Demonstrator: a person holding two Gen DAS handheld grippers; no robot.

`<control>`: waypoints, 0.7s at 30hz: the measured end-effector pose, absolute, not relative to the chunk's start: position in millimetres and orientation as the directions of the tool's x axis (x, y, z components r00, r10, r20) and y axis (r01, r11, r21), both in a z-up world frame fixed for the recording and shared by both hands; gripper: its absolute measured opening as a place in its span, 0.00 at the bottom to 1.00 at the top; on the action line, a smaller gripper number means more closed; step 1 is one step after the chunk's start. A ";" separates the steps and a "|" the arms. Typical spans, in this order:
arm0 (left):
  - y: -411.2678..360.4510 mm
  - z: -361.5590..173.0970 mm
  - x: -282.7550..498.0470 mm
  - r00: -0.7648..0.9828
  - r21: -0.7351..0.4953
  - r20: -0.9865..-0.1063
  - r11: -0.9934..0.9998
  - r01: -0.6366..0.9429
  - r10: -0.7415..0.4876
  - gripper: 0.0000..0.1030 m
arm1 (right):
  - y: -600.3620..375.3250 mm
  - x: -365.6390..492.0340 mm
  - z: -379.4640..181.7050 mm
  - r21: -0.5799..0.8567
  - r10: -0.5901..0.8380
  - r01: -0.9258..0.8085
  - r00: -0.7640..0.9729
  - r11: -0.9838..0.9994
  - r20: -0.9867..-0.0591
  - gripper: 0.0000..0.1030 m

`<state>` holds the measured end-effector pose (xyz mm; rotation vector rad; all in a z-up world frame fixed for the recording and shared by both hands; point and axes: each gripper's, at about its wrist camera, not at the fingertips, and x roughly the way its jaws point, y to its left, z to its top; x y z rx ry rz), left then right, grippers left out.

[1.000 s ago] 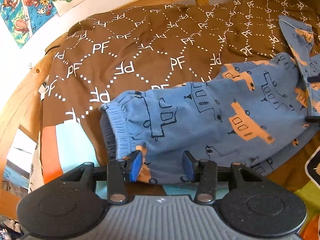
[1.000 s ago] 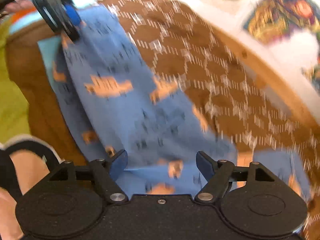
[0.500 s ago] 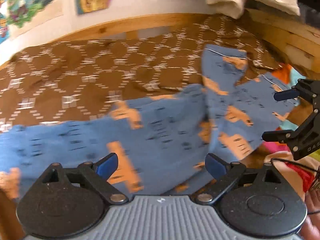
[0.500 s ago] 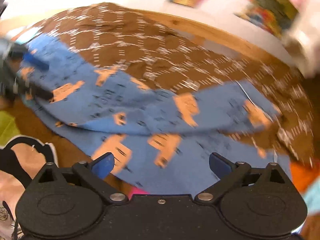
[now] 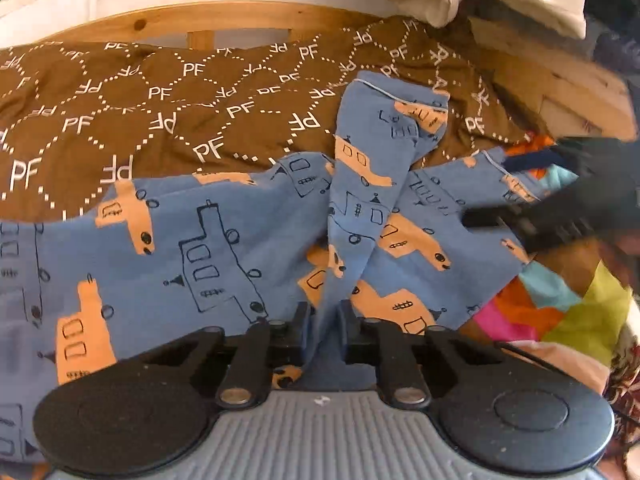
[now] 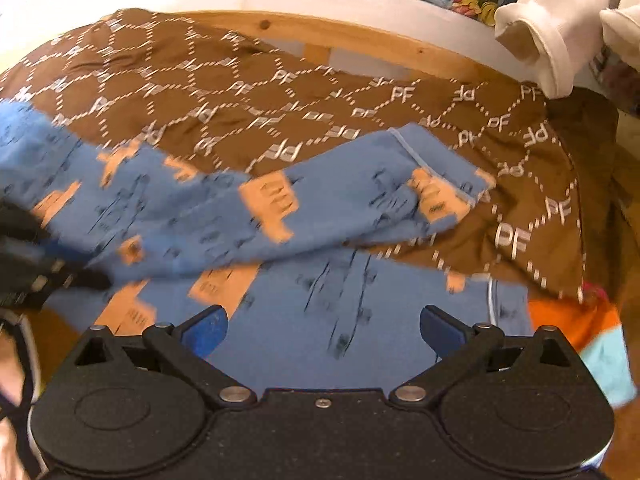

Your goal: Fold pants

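Observation:
Blue pants (image 5: 224,248) with orange vehicle prints lie spread on a brown bedspread. One leg is folded over the other, its cuff at the far side (image 5: 400,100). My left gripper (image 5: 323,332) is shut on a ridge of the pants fabric at the near edge. My right gripper (image 6: 324,332) is open and empty, hovering over the lower leg (image 6: 360,312) near its cuff; it also shows blurred at the right of the left wrist view (image 5: 560,200). The left gripper shows blurred at the left of the right wrist view (image 6: 40,264).
The brown "PF" bedspread (image 5: 160,112) covers a bed with a wooden frame (image 5: 240,20). White cloth (image 6: 560,32) hangs at the back right. A multicoloured blanket (image 5: 560,312) lies at the right. Posters hang on the wall.
My left gripper has left the waistband, swung right along the pants and shut on fabric by the folded leg. My right gripper has opened wide and moved over the lower leg.

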<state>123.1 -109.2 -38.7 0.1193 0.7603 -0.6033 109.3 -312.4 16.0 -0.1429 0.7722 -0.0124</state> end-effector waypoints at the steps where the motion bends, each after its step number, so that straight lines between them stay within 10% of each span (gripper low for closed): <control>1: -108.0 -39.0 121.6 0.566 -0.112 -0.672 0.821 0.559 -0.477 0.10 | -314.4 118.7 19.2 -0.137 -0.069 -0.036 0.722 0.990 -0.688 0.99; 21: -105.5 -40.2 110.8 0.597 -0.069 -0.639 0.809 0.584 -0.485 0.02 | -320.7 298.0 15.1 -0.065 -0.166 0.178 0.647 0.982 -0.744 0.51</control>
